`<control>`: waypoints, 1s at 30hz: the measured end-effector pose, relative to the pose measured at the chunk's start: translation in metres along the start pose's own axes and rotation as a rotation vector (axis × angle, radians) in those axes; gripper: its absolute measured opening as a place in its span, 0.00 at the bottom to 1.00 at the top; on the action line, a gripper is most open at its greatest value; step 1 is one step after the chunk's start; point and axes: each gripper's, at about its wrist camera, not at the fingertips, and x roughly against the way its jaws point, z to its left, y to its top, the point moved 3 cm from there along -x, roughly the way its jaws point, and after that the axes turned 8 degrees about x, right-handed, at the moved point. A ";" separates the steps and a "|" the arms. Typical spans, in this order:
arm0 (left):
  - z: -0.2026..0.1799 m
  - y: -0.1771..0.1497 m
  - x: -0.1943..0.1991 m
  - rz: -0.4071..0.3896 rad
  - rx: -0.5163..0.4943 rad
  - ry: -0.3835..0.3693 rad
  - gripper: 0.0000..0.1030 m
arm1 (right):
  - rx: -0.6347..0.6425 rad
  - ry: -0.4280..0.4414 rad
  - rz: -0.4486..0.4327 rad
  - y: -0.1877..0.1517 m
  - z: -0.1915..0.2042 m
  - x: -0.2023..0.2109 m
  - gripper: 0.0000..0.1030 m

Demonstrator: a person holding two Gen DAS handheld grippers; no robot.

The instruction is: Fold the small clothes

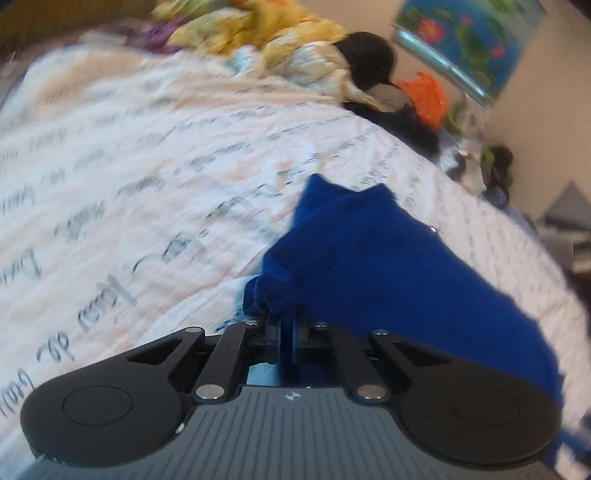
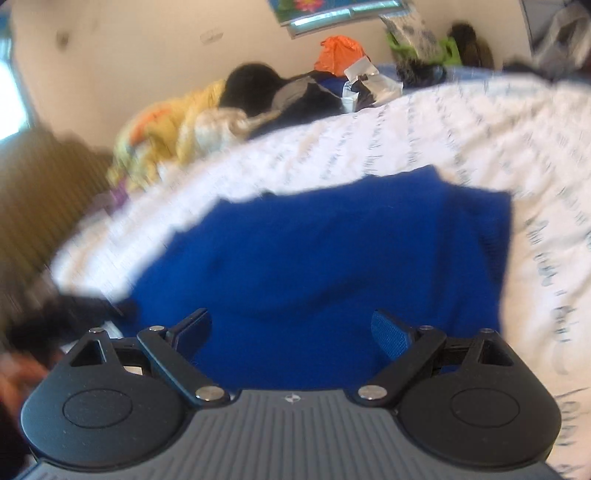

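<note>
One blue knit garment [image 1: 388,266] lies on the bed, on a white bedspread [image 1: 147,166] printed with grey handwriting-style script; in the right wrist view the same garment [image 2: 332,258] fills the centre and spreads toward the right, its far edge ragged against the white cloth. Left hand-held gripper [image 1: 286,328]: jaws drawn nearly together, pinching a bunched corner of the blue garment at its near left end; the fabric runs from the pinch away to the right. Right hand-held gripper [image 2: 291,328]: jaws spread wide, nothing between them, held just above the near part of the garment; cannot tell if the fingertips touch the cloth. Both views are motion-blurred. Surroundings at the far edge of the bed: one heap of yellow and orange patterned fabric [image 1: 258,33], one round black item [image 1: 365,59] just beside it, dark clothing [image 2: 306,96] next to that, and one orange plastic bag [image 2: 338,53] behind. A picture with red flowers on blue [image 1: 469,40] hangs on the cream wall [image 2: 129,48]. Green and dark clutter [image 2: 428,48] sits near the bed's far right corner; details too blurred to identify. The patch of bedspread between the garment and the heap carries only its print.
</note>
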 end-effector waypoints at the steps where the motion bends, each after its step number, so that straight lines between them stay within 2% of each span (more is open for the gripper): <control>1: -0.016 -0.002 0.007 -0.026 -0.060 -0.038 0.03 | -0.073 0.057 -0.009 0.008 -0.009 -0.001 0.91; 3: -0.069 -0.014 0.025 -0.112 -0.264 -0.137 0.03 | -0.231 0.182 -0.013 0.025 -0.033 -0.007 0.92; 5: -0.122 -0.038 0.039 -0.152 -0.469 -0.256 0.02 | -0.379 0.311 0.004 0.043 -0.059 -0.019 0.92; 7: -0.169 -0.078 0.048 -0.149 -0.681 -0.376 0.02 | -0.460 0.370 0.010 0.054 -0.083 -0.032 0.92; 9: -0.195 -0.119 0.053 -0.134 -0.862 -0.469 0.03 | -0.518 0.405 0.030 0.059 -0.103 -0.046 0.94; 11: -0.204 -0.150 0.051 -0.089 -0.964 -0.522 0.04 | -0.556 0.424 0.066 0.060 -0.118 -0.060 0.95; 14: -0.204 -0.173 0.043 -0.055 -1.013 -0.509 0.04 | -0.550 0.380 0.095 0.057 -0.128 -0.071 0.93; 17: -0.201 -0.175 0.036 -0.030 -1.007 -0.492 0.04 | -0.498 0.356 0.090 0.061 -0.124 -0.074 0.92; 18: -0.201 -0.176 0.037 -0.033 -1.013 -0.493 0.04 | -0.451 0.321 0.094 0.062 -0.120 -0.074 0.84; 19: -0.202 -0.176 0.038 -0.039 -1.023 -0.499 0.03 | -0.401 0.278 0.111 0.062 -0.117 -0.076 0.51; 20: -0.204 -0.178 0.042 -0.042 -1.033 -0.508 0.03 | -0.361 0.229 0.143 0.060 -0.115 -0.078 0.27; 21: -0.206 -0.179 0.045 -0.043 -1.043 -0.523 0.03 | -0.329 0.199 0.153 0.059 -0.114 -0.079 0.09; 25: -0.213 -0.182 0.063 -0.058 -1.067 -0.629 0.03 | -0.265 0.174 0.077 0.064 -0.114 -0.045 0.09; 27: -0.218 -0.190 0.063 -0.036 -1.074 -0.670 0.03 | -0.271 0.138 0.035 0.060 -0.127 -0.021 0.10; 28: -0.222 -0.196 0.057 -0.008 -1.075 -0.680 0.03 | -0.271 0.092 0.028 0.057 -0.136 -0.014 0.10; 30: -0.223 -0.204 0.041 0.035 -1.057 -0.648 0.04 | -0.290 0.031 0.028 0.046 -0.153 -0.010 0.13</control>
